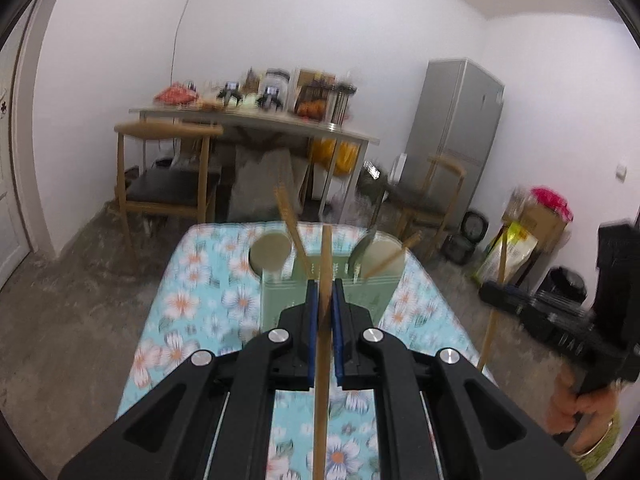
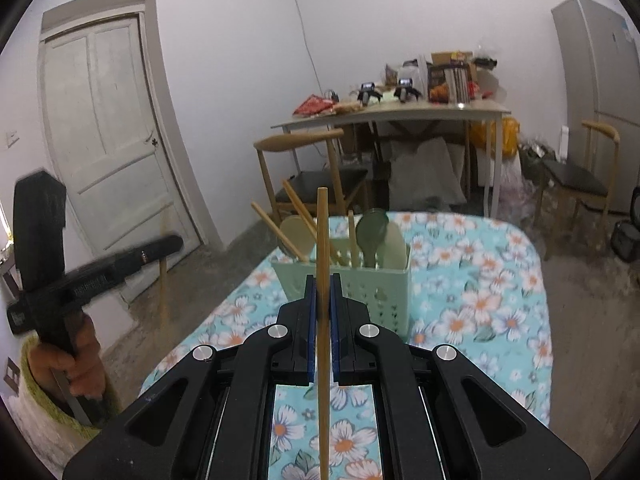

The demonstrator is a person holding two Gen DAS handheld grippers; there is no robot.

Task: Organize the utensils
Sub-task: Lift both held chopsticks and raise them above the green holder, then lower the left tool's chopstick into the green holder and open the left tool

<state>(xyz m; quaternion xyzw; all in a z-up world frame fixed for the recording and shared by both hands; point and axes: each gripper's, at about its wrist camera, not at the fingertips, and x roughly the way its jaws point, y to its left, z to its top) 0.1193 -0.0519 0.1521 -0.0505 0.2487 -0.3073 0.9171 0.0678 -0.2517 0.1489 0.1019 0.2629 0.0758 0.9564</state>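
Note:
A pale green utensil holder (image 2: pixel 370 294) stands on the floral tablecloth (image 2: pixel 480 300). It holds wooden chopsticks (image 2: pixel 300 216), a dark green spoon (image 2: pixel 370 228) and pale spoons (image 2: pixel 298 236). It also shows in the left wrist view (image 1: pixel 356 288). My left gripper (image 1: pixel 325 286) is shut on a wooden chopstick (image 1: pixel 324 320), held upright above the table just before the holder. My right gripper (image 2: pixel 322 282) is shut on another wooden chopstick (image 2: pixel 322 300), also upright, near the holder. Each gripper shows in the other's view: the right gripper (image 1: pixel 560 320) and the left gripper (image 2: pixel 92 276).
Behind the table stand wooden chairs (image 1: pixel 168 176), a cluttered grey table (image 1: pixel 256 120) and a silver fridge (image 1: pixel 456 128). A white door (image 2: pixel 108 136) is at the left. Boxes and bags (image 1: pixel 532 232) sit on the floor at right.

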